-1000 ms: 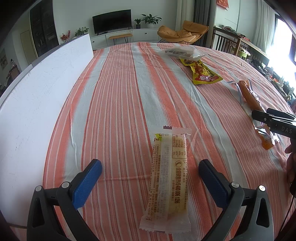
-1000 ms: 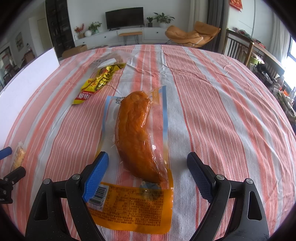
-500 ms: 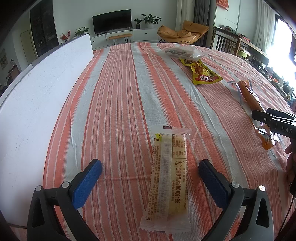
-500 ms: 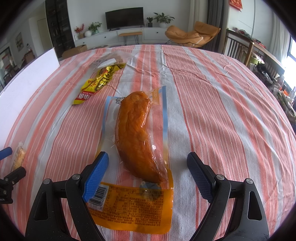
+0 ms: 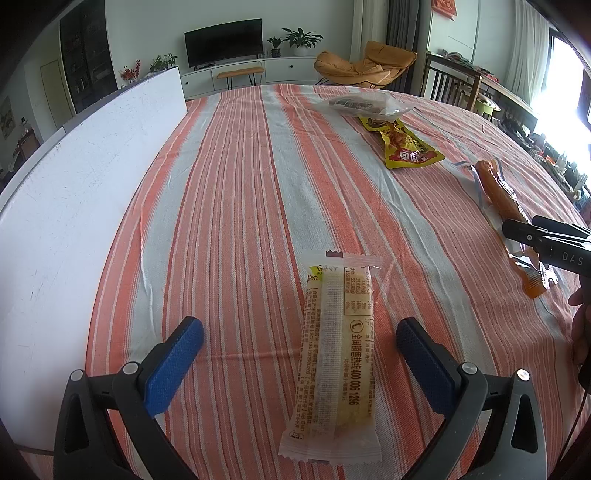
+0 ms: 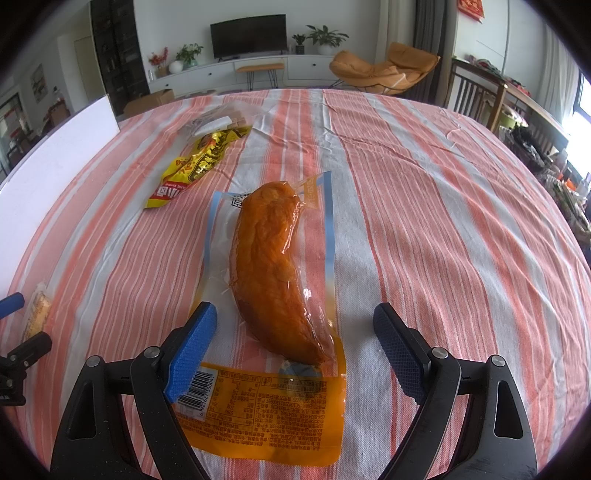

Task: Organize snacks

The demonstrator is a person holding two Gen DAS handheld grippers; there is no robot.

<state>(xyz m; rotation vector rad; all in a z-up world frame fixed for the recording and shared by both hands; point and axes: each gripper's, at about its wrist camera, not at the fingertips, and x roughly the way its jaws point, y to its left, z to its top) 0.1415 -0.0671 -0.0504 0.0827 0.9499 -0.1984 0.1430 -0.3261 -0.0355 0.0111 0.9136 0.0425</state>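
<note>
Snacks, four in all, lie on the striped counter [image 5: 240, 192]: a pale bar packet [image 5: 336, 354] between the spread jaws of the left tool [image 5: 299, 354], a sausage pack [image 6: 273, 273] between the spread jaws of the right tool [image 6: 291, 343], a yellow pouch [image 6: 195, 166] and a clear bag [image 5: 365, 105] farther back. Neither tool touches its packet. Both tools tilt downward. A white board [image 5: 74, 192] borders the counter's left edge; bare cloth lies wide between the packets.

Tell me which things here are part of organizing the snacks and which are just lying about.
Part of the job:
- pale wrapped snack bar
- vacuum-packed sausage
- yellow snack packet
- clear bag of snacks

Just lying about:
- white board
- striped tablecloth
- orange lounge chair
- television
</note>
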